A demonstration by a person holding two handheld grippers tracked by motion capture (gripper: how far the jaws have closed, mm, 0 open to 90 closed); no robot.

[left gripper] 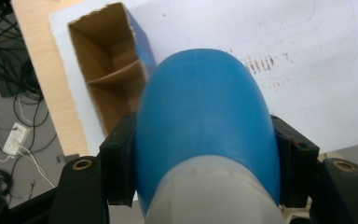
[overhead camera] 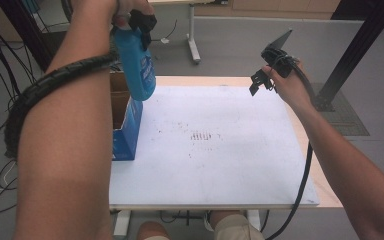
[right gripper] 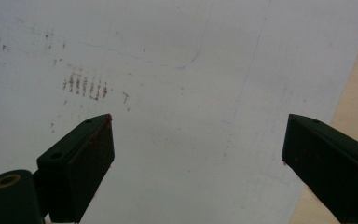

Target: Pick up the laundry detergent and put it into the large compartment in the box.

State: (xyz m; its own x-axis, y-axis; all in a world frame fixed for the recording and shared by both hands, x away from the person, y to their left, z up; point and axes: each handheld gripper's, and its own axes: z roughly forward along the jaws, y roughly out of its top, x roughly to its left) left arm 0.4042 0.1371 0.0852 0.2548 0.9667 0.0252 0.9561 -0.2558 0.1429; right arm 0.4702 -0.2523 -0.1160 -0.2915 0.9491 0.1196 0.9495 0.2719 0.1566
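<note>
The white board [overhead camera: 220, 150] covers most of the table, its surface bare but for a patch of brown scuff marks [overhead camera: 200, 136] near the middle, leaving wide free room from there to the right and near edges. At its left edge stands an open blue cardboard box [overhead camera: 125, 125] with a divider inside. Above the box's far end hangs the blue bottle [overhead camera: 136, 62], smooth, rounded at the base, paler toward what seems to be its neck. The left gripper [overhead camera: 141, 22] pinches it on both sides. The right gripper [overhead camera: 261, 82] hovers over the far right corner, jaws spread with nothing between them.
</note>
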